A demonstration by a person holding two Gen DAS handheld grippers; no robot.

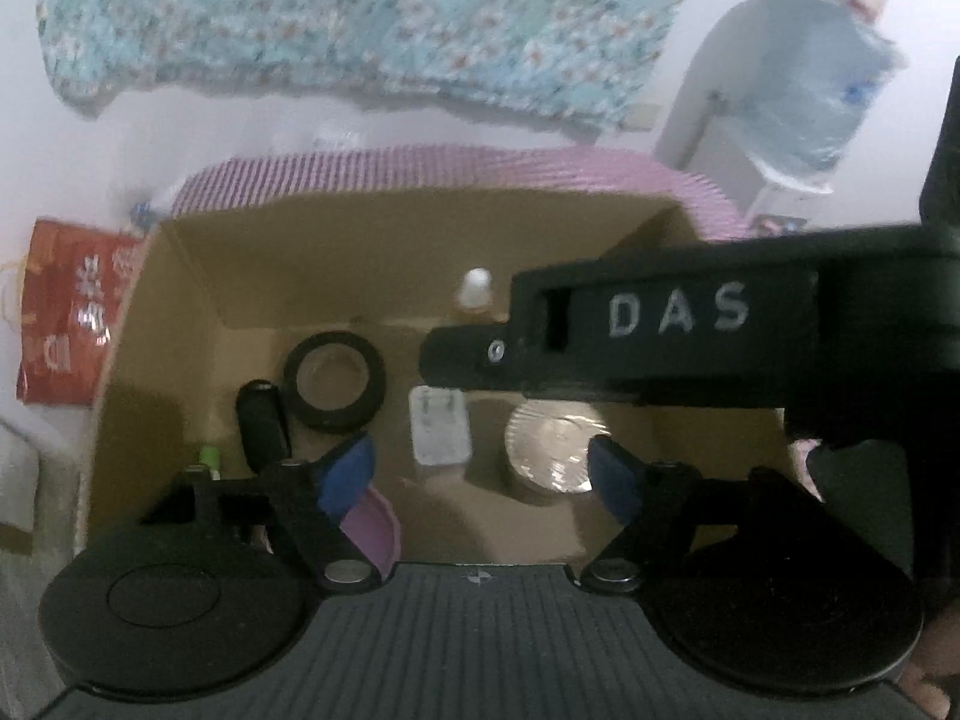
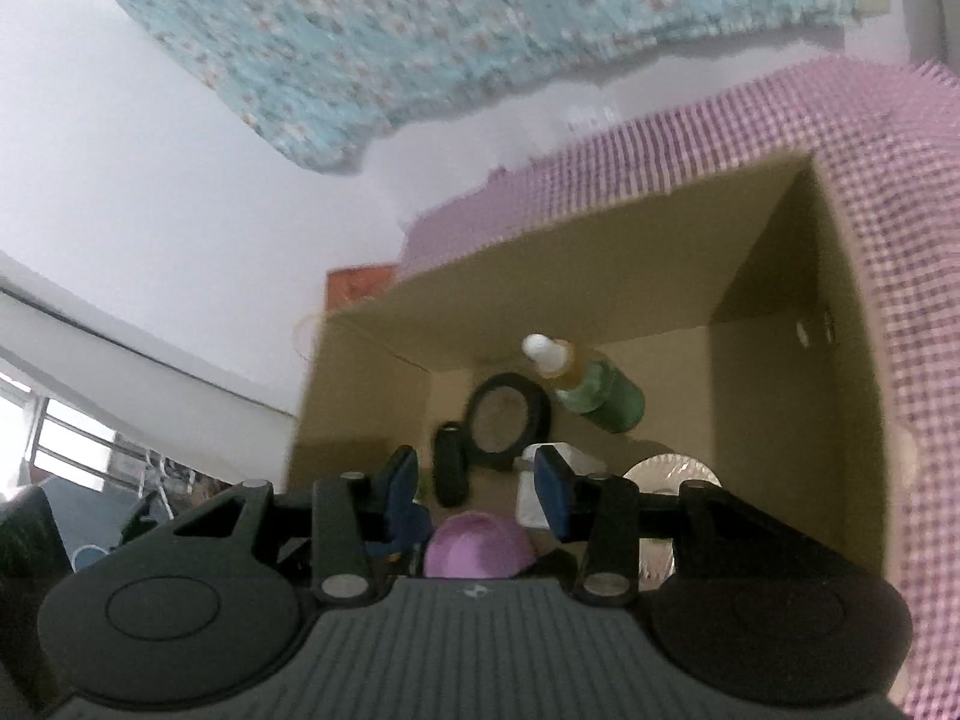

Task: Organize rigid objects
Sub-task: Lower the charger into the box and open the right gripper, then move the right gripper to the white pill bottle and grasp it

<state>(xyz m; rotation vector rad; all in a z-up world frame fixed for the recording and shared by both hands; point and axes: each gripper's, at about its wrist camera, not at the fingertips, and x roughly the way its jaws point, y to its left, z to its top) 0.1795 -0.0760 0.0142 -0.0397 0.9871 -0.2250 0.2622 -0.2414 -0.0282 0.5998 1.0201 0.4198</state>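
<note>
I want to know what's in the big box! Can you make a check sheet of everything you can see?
Surface: pink checked cloth under the box.
Job's things: cardboard box holds a black tape roll, black cylinder, white charger, silver lid, green bottle lying down, purple bowl.
Clutter: red bag beside the box.
Grippers: left gripper open, nothing between the pads; right gripper partly open over the bowl, hold unclear.
Cables: nothing seen.
Surroundings: white wall, floral cloth hanging, plastic bag.
</note>
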